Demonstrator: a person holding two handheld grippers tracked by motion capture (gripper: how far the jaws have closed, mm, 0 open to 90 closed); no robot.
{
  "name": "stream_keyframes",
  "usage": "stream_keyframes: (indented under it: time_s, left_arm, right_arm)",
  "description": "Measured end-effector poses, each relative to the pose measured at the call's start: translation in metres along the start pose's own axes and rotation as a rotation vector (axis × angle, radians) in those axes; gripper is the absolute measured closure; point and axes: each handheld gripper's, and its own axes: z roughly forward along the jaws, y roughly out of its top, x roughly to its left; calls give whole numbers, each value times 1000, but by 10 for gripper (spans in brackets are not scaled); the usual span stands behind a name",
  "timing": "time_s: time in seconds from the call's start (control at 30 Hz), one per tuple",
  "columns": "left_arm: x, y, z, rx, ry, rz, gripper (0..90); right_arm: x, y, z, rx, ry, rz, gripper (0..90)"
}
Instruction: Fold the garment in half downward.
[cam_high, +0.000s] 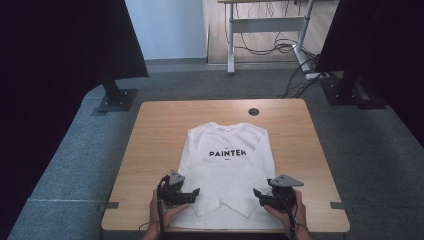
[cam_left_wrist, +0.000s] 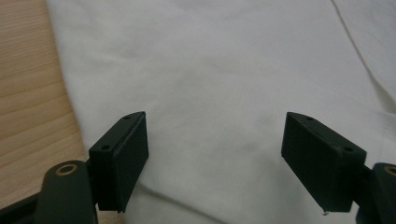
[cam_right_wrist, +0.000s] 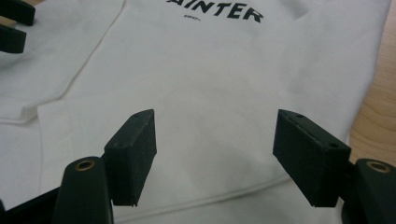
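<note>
In the right gripper view the top edge cuts off the first letter of the sweatshirt's black print. The small line beneath the print is too tiny to read in the high view. The sweatshirt's hem is hidden at the desk's near edge.

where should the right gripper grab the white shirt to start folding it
Likely the bottom hem at the near right corner of the shirt, coming in low from the table's near edge. The shirt lies flat, face up, sleeves folded in, so only an edge offers a lip to pinch. The right gripper already hovers open over that end, with the hem seam just ahead of its jaws in the right gripper view.
</note>
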Motion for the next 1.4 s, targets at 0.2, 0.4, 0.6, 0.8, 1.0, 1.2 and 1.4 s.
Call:
stream_keyframes:
  time_s: [0.2, 0.4, 0.6, 0.8, 1.0, 1.2, 1.4]
  left_arm:
    - [3, 7, 3, -4, -3, 10, 221]
    - [5, 20, 11, 7, -12, 56, 227]
    - [14, 40, 27, 8, 14, 70, 217]
    - [26, 63, 41, -3, 59, 73, 213]
    - [36, 77, 58, 26, 70, 56, 210]
    - [38, 79, 68, 26, 78, 51, 205]
    - [38, 72, 76, 44, 84, 57, 196]
  right_arm:
    - [0, 7, 6, -2, 7, -10, 295]
    - [-1, 11, 12, 14, -5, -31, 293]
    - [-9, 22, 25, 33, -31, -41, 291]
    - [-23, 39, 47, 52, -60, -30, 289]
    - [-37, 54, 67, 55, -92, 2, 283]
    - [-45, 61, 83, 74, -135, 12, 277]
    - [-51, 58, 94, 97, -153, 23, 274]
